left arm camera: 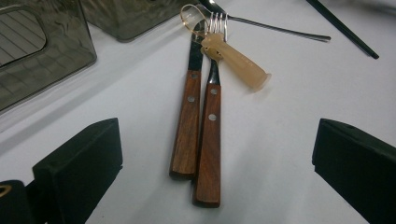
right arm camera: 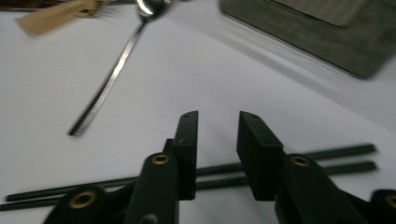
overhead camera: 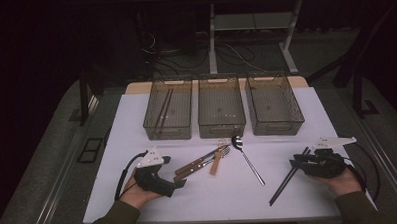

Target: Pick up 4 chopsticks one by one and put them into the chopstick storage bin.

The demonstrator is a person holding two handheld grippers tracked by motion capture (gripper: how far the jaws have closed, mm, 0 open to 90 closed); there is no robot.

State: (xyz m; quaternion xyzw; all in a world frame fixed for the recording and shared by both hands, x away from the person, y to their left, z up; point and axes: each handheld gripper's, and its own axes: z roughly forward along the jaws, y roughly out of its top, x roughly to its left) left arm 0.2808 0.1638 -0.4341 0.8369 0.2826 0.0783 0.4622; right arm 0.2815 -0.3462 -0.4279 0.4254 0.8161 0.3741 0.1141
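Note:
Near the table's front left, my left gripper (overhead camera: 178, 179) stands wide open, aimed at two wooden-handled pieces of cutlery (overhead camera: 196, 166). In the left gripper view their handles (left arm camera: 201, 135) lie side by side on the white table between the jaws of the left gripper (left arm camera: 217, 133), untouched. A small amber plastic spoon (left arm camera: 238, 63) rests across their heads. At the right, my right gripper (overhead camera: 294, 161) hovers over a pair of black chopsticks (overhead camera: 284, 183). The right gripper (right arm camera: 218, 116) has its jaws a narrow gap apart, and the chopsticks (right arm camera: 341, 152) run crosswise beneath them, ungripped.
A metal spoon (overhead camera: 248, 160) lies slantwise in the middle of the table. Three smoky plastic bins stand in a row at the back: the left bin (overhead camera: 167, 130) holds brown chopsticks (overhead camera: 162, 110), then the middle bin (overhead camera: 222, 128) and the right bin (overhead camera: 277, 125).

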